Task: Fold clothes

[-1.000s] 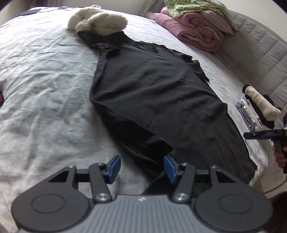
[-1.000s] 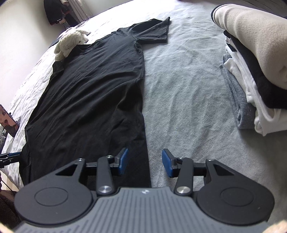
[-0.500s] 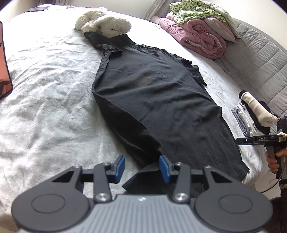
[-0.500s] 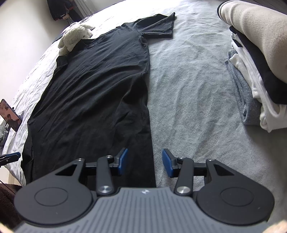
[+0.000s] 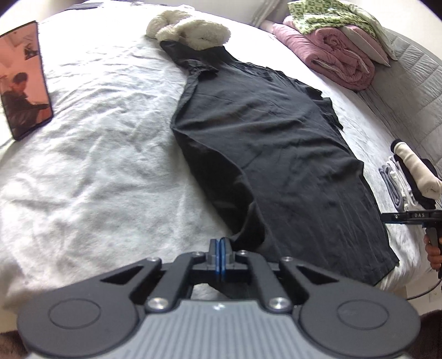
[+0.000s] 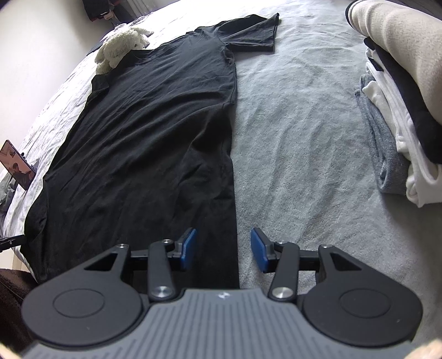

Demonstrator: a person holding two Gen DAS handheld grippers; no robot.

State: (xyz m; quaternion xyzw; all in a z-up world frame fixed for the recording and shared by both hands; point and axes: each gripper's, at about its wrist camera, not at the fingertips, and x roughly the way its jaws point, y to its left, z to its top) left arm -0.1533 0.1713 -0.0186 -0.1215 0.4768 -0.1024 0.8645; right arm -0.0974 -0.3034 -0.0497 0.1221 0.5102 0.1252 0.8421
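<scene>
In the left wrist view, the left gripper [image 5: 220,255] is low over the near edge of the bed [image 5: 83,165], and its blue pads [image 5: 224,256] are pressed together at the near left corner of the black T-shirt [image 5: 276,154]; the dark cloth rises toward the pads, but whether a fold is really between them I cannot tell. Only this view shows the pink rolled blanket [image 5: 331,55] with a green patterned cloth [image 5: 331,16] on it, at the far right near the grey padded headboard [image 5: 414,91]. At the right border the right gripper [image 5: 408,216] is seen from the side, level with the hem, held by a hand [image 5: 433,248]. The phone [image 5: 25,80] lies on the left with a lit screen. In the right wrist view, the right gripper [image 6: 223,250] points along the shirt, and its blue pads [image 6: 258,248] are spread apart, standing on both sides of the right edge of the shirt near the hem, holding nothing. This view shows from very near the stack of folded clothes [image 6: 400,110] on the right, which the other view shows only small and far. The black T-shirt [image 6: 154,132] lies flat on the bed [image 6: 304,124]; its long axis runs away from both grippers, hem near, collar far, where a white plush toy [image 6: 121,47] rests on the collar. One sleeve [image 6: 254,33] spreads out to the far right.
</scene>
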